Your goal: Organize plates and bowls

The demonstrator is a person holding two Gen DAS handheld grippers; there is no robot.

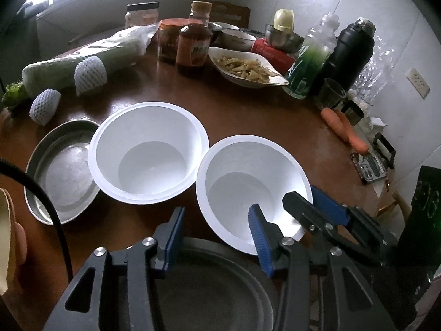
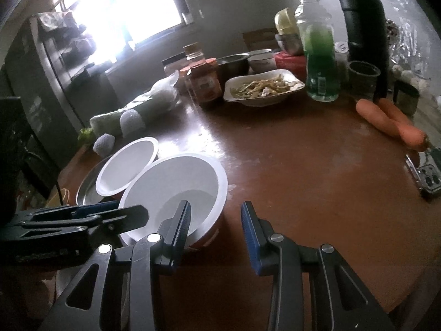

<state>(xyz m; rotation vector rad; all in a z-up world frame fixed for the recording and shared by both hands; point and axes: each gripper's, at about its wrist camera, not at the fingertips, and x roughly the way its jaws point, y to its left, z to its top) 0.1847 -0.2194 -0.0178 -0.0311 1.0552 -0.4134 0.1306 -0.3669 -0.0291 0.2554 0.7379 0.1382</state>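
Observation:
Two white bowls stand on the brown table: a near one (image 1: 253,182) (image 2: 179,190) and a far one (image 1: 148,151) (image 2: 129,165). A steel plate (image 1: 60,173) (image 2: 88,187) lies to their left. A dark plate (image 1: 209,284) lies under my left gripper (image 1: 217,231), which is open, its right finger inside the near bowl's rim. My right gripper (image 2: 216,220) is open astride the near bowl's right wall, left finger inside; it shows in the left wrist view (image 1: 311,207).
At the back stand a dish of food (image 1: 245,66) (image 2: 261,88), sauce jars (image 1: 193,47), a green bottle (image 2: 319,55), a black flask (image 1: 350,52), steel bowls and a wrapped vegetable (image 1: 80,66). Carrots (image 2: 391,121) and a small device (image 1: 372,165) lie right.

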